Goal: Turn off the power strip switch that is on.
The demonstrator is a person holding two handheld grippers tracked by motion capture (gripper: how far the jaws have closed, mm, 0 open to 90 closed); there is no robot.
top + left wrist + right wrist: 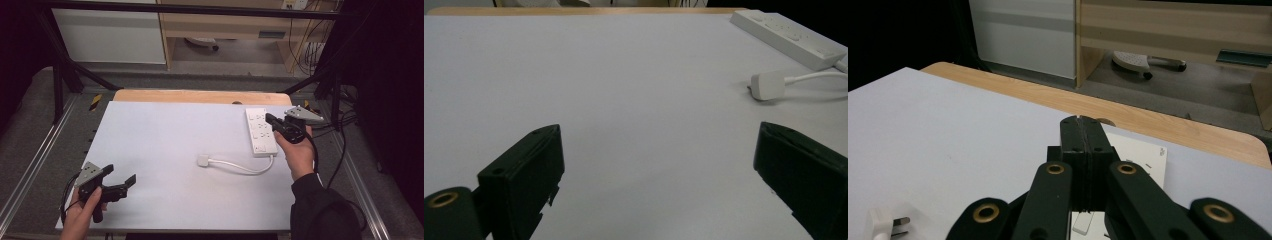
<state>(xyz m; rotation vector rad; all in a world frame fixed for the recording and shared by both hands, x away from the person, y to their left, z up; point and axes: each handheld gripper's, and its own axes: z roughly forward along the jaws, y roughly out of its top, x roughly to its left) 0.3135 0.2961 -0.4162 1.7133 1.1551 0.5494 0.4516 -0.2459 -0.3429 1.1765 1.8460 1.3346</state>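
A white power strip lies at the right of the white table top, its cable curling left to a white plug that rests loose on the surface. My right gripper hovers over the strip's far half, with its jaws pressed together and nothing between them. The right gripper view has the shut jaws over the strip, and the plug at lower left. My left gripper rests near the front left corner, open and empty. Its view looks across the table toward the plug and strip.
A wooden strip borders the table's far edge. A black metal frame and side rails surround the table. Cables hang at the right. Wooden shelving stands behind.
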